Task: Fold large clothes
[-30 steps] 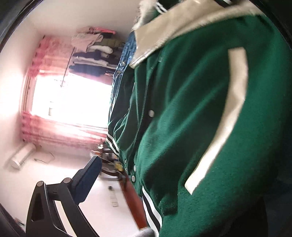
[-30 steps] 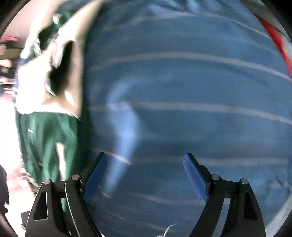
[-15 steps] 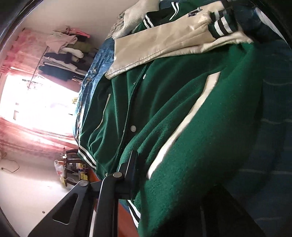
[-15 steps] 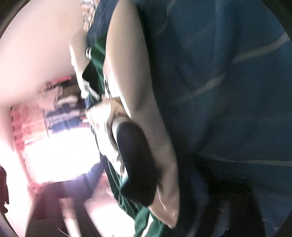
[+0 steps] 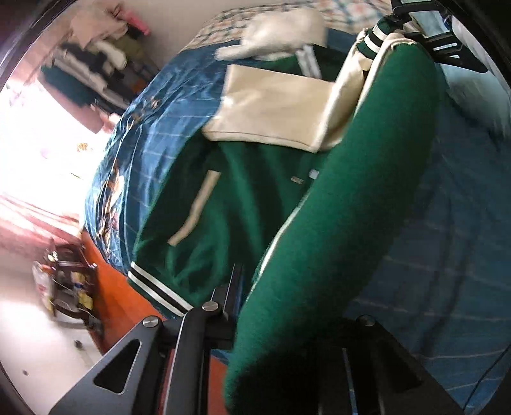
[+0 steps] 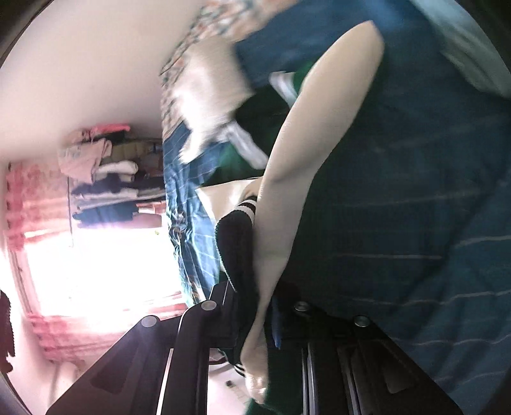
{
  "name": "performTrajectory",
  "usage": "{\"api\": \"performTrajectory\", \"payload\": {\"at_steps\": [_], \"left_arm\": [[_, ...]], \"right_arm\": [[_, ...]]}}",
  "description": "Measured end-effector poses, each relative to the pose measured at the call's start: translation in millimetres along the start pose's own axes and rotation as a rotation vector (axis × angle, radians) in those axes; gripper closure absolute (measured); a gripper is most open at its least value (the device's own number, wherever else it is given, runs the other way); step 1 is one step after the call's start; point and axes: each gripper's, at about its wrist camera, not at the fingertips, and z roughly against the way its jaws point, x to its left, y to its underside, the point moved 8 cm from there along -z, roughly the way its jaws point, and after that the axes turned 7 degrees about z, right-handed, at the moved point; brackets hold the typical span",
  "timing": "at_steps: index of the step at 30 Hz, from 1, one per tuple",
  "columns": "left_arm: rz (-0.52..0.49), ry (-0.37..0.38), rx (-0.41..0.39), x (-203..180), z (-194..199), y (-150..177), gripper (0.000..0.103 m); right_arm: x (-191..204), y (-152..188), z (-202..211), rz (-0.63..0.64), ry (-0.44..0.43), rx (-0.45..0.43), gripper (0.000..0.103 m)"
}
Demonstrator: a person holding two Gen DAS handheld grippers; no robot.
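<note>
A green varsity jacket (image 5: 223, 207) with cream sleeves lies spread on the blue striped bed cover (image 5: 447, 255). My left gripper (image 5: 271, 287) is shut on the jacket's green front edge, which rises from the jaws in a long raised fold; its right finger is hidden under the cloth. In the right wrist view, the cream sleeve (image 6: 303, 143) and its dark striped cuff (image 6: 236, 242) run between the jaws of my right gripper (image 6: 252, 306), which are closing and press on the cloth. The left wrist view shows my right gripper (image 5: 424, 38) at the top right, holding that cuff up.
A white fluffy item (image 5: 281, 35) and a patterned quilt (image 5: 223, 19) lie at the bed's far end. The orange-brown bed frame (image 5: 115, 297) runs along the left. Beyond it are a small cluttered rack (image 5: 70, 287), a bright window with pink curtains (image 6: 95, 255) and hanging clothes (image 6: 105, 178).
Both grippers went from open to closed on the jacket and rose. The left one lifted the green front edge off the bed; the right one took the cream sleeve and raised it.
</note>
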Motion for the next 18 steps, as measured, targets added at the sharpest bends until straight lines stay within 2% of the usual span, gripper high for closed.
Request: {"api": "performTrajectory", "payload": {"at_steps": [1, 3, 7, 8, 10, 13, 15, 17, 18], "left_arm": [[0.013, 0.009, 0.009, 15.0, -4.1, -7.6, 0.088], [0.062, 0.036, 0.033, 51.2, -19.5, -24.6, 0.088], [0.143, 0.100, 0.108, 112.0, -68.4, -46.2, 0.082], [0.173, 0.154, 0.146, 126.3, -88.2, -49.7, 0.082], [0.238, 0.256, 0.222, 145.9, -117.6, -49.8, 0.080], [0.354, 0.378, 0.301, 183.9, -151.9, -44.3, 0.076], [0.464, 0.461, 0.336, 212.2, -167.3, -36.7, 0.063], [0.543, 0.446, 0.344, 243.5, -175.2, -27.8, 0.032], [0.578, 0.427, 0.343, 260.9, -177.3, -20.8, 0.028]], "right_arm": [[12.4, 4.3, -2.6, 0.016, 0.017, 0.004, 0.087], [52.1, -1.2, -33.0, 0.056, 0.062, 0.024, 0.087], [116.0, -18.9, -121.0, 0.131, 0.186, 0.079, 0.087], [119.6, -20.2, -137.6, 0.139, 0.216, 0.088, 0.087], [127.7, -25.8, -200.6, 0.183, 0.334, 0.144, 0.087], [130.8, -30.9, -285.2, 0.184, 0.436, 0.237, 0.085], [120.4, -25.0, -316.8, 0.182, 0.475, 0.288, 0.069], [116.1, -22.9, -328.1, 0.146, 0.452, 0.288, 0.042], [121.9, -24.6, -333.5, 0.136, 0.423, 0.288, 0.038]]}}
